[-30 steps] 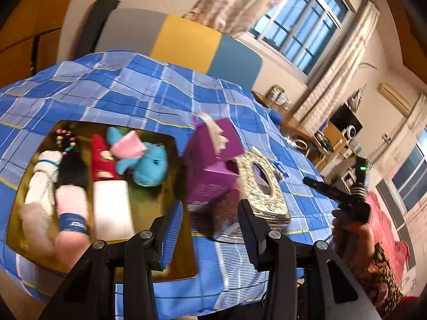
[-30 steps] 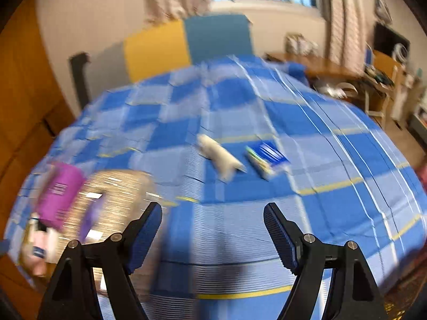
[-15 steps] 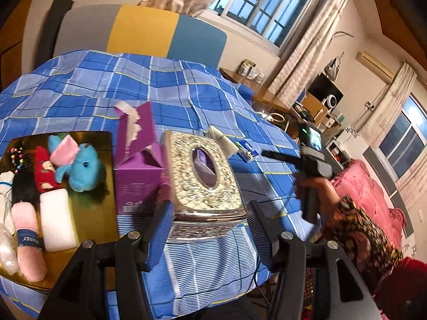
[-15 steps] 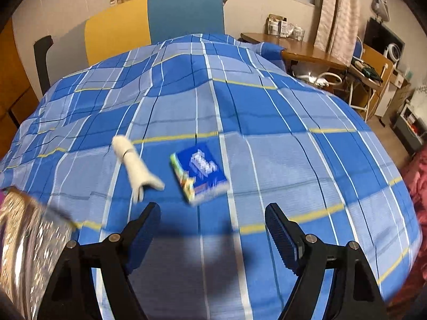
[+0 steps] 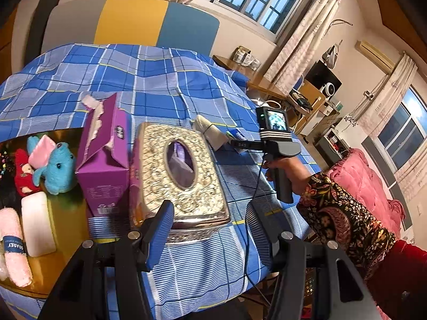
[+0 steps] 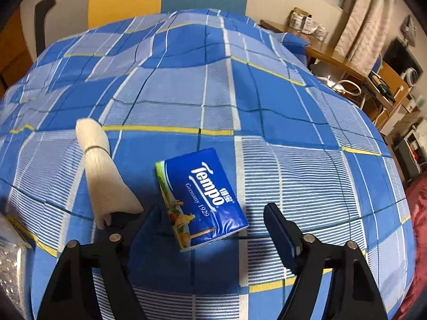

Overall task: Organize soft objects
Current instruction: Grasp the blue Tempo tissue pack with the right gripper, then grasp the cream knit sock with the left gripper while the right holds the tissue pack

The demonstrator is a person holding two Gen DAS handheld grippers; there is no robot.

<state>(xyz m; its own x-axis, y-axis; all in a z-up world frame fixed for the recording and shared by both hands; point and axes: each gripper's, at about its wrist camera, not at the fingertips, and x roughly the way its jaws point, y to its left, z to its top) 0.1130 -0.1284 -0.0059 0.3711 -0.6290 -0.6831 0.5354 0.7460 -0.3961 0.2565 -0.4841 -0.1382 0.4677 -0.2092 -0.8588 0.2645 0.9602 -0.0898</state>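
Right gripper [image 6: 213,229] descending over tissue pack [image 6: 202,197] on bed; jaws apart, just been narrowing, pack's near end between them, no contact. Centre jaws across pack width before clamping. Cloth roll [image 6: 102,170] lying just beside: keep clear. Left gripper [image 5: 210,229] jaws apart, empty.

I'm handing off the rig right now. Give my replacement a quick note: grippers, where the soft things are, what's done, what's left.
Left gripper: open, empty, over the ornate tissue box.
Right gripper: open, jaws just been closing, straddling the Tempo tissue pack, not yet gripping.
Done: blue plush, red plush, pink towel roll and white block lie in the gold tray.
Left: the Tempo pack and the cream cloth roll beside it on the blue plaid cloth.
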